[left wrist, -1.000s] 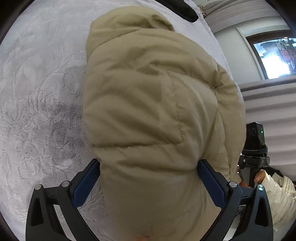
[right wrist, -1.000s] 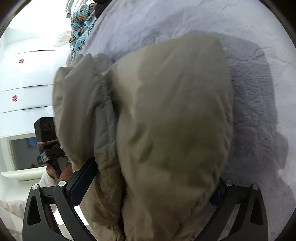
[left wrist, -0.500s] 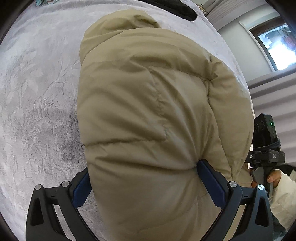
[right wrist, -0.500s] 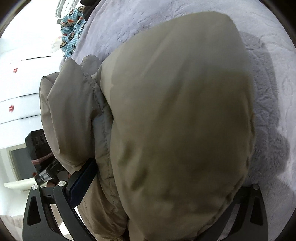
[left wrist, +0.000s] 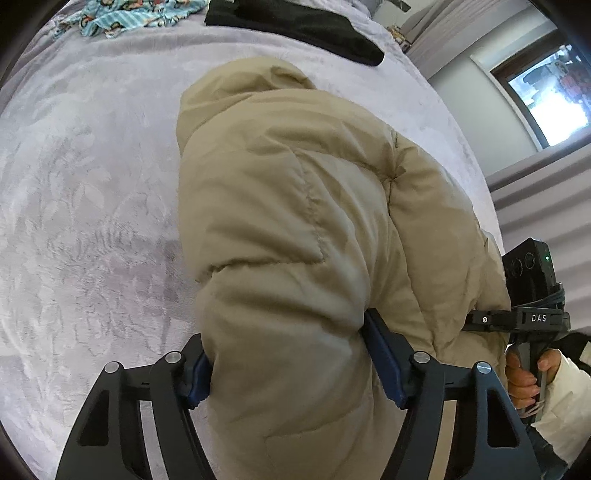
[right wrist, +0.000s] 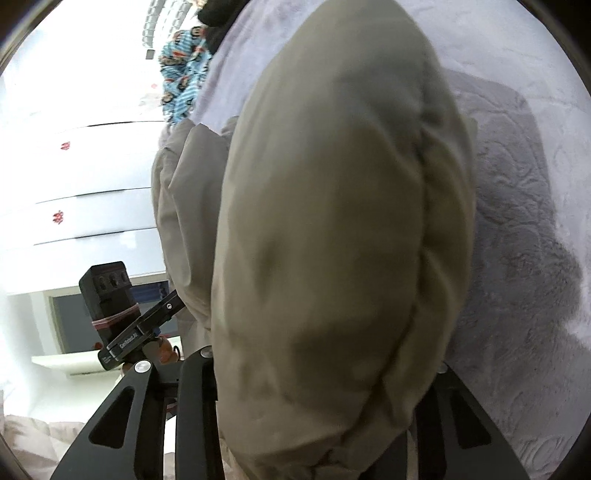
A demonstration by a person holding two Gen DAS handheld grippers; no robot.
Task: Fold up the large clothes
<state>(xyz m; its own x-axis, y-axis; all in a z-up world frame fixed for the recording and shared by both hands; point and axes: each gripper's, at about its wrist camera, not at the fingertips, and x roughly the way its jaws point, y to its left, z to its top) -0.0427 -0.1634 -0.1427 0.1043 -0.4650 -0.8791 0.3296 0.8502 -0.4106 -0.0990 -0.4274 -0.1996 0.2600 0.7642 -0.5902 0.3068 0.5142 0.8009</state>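
A beige puffer jacket (left wrist: 295, 221) lies bunched on the pale grey bed cover (left wrist: 92, 221), hood end farthest from me. My left gripper (left wrist: 291, 365) has the jacket's near bulk between its blue pads (left wrist: 384, 365); its jaws are closing and the fabric bulges over both pads. In the right wrist view the jacket (right wrist: 332, 221) fills most of the picture. My right gripper (right wrist: 321, 373) is closing its jaws on another thick fold, with its fingers tight against the cloth. Each view shows the other hand-held gripper beside the jacket.
A black garment (left wrist: 306, 26) and a blue patterned cloth (left wrist: 122, 14) lie at the far end of the bed. The bed's right edge runs past a grey wall and window (left wrist: 546, 85). A hand (left wrist: 521, 376) in a white sleeve holds the right gripper's handle.
Both pairs of jaws have narrowed onto the jacket. The left view has pulled up and back, showing more bed and the far clothes. The jacket now fills more of the right view.
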